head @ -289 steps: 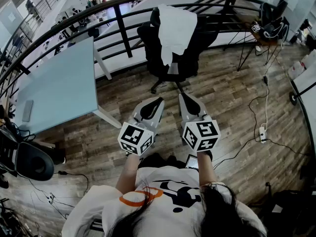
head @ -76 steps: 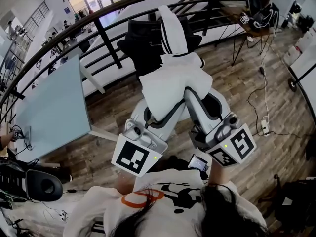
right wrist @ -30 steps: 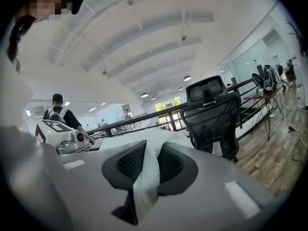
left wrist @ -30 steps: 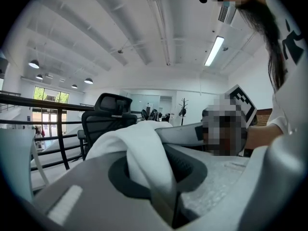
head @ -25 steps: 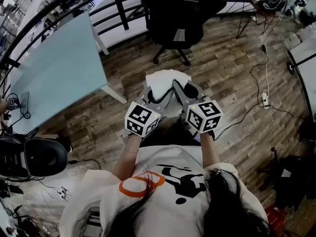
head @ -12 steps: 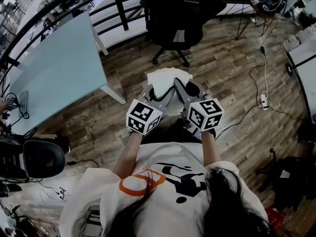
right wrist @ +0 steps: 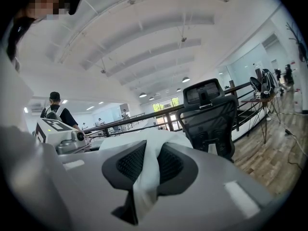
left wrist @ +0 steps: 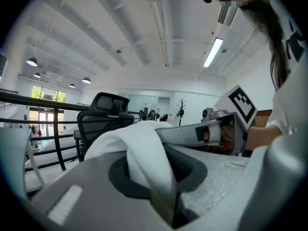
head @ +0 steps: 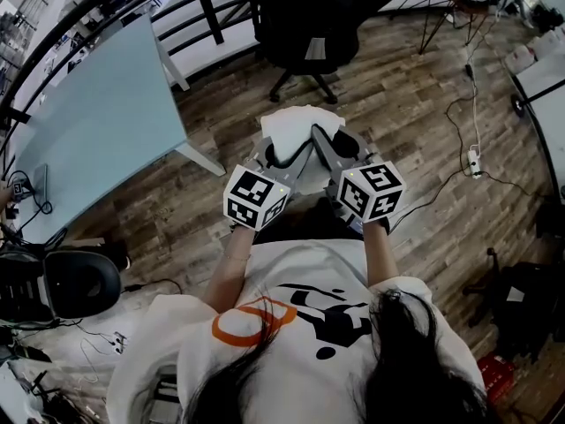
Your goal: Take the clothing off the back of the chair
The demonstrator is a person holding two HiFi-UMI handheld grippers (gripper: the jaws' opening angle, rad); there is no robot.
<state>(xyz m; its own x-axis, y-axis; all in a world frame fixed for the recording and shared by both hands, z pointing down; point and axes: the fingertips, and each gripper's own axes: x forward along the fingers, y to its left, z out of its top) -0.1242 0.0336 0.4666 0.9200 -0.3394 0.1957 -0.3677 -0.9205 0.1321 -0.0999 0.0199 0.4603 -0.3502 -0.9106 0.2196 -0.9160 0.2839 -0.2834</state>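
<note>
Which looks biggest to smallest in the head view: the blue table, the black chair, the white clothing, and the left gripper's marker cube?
1. blue table
2. black chair, partly cut off at the top edge
3. white clothing and left gripper's marker cube: these look about alike, and the cube is nearer the camera, so they are left unranked.

Open floor (head: 380,104) lies ahead, chair (head: 309,16) beyond, table (head: 97,131) leftward.

Bright, even indoor light, sharp focus, strong fisheye bending toward edges.
</note>
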